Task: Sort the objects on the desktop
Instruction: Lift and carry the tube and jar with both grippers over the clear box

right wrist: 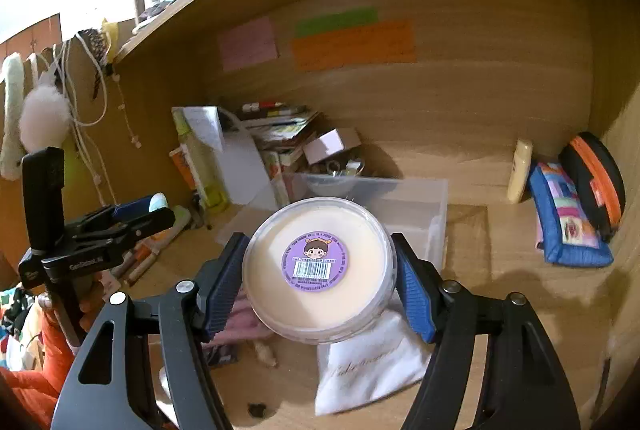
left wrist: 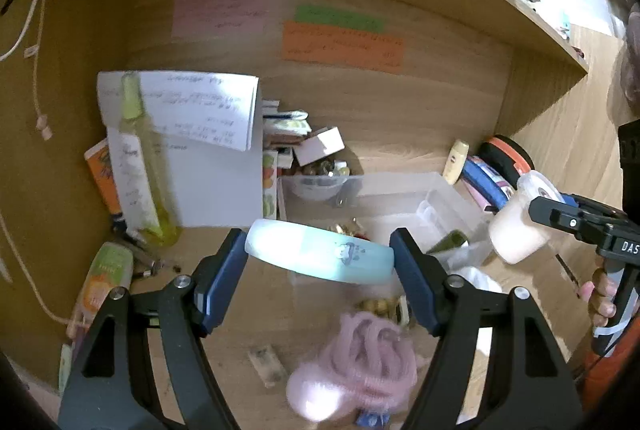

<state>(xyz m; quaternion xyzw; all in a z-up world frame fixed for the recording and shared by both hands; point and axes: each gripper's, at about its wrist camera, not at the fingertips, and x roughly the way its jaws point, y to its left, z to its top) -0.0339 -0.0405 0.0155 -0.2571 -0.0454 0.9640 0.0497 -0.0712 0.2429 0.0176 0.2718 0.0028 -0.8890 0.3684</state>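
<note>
My left gripper [left wrist: 320, 258] is shut on a light blue tube [left wrist: 320, 252], held crosswise above the wooden desk. My right gripper [right wrist: 320, 270] is shut on a round cream jar [right wrist: 318, 276] with a purple sticker on its base; the jar also shows in the left wrist view [left wrist: 520, 226], held at the right. A clear plastic bin [left wrist: 400, 197] stands just behind both grippers; it also shows in the right wrist view [right wrist: 400, 197]. The left gripper appears in the right wrist view [right wrist: 152, 211] at the left.
A yellow-green bottle [left wrist: 140, 157] leans on a white box [left wrist: 216, 181] at the left. A pink fluffy item [left wrist: 360, 358] and a white pouch [right wrist: 368, 366] lie in front. A blue pencil case [right wrist: 568, 218], an orange-black case [right wrist: 596, 181] and a cream bottle [right wrist: 520, 169] sit at the right.
</note>
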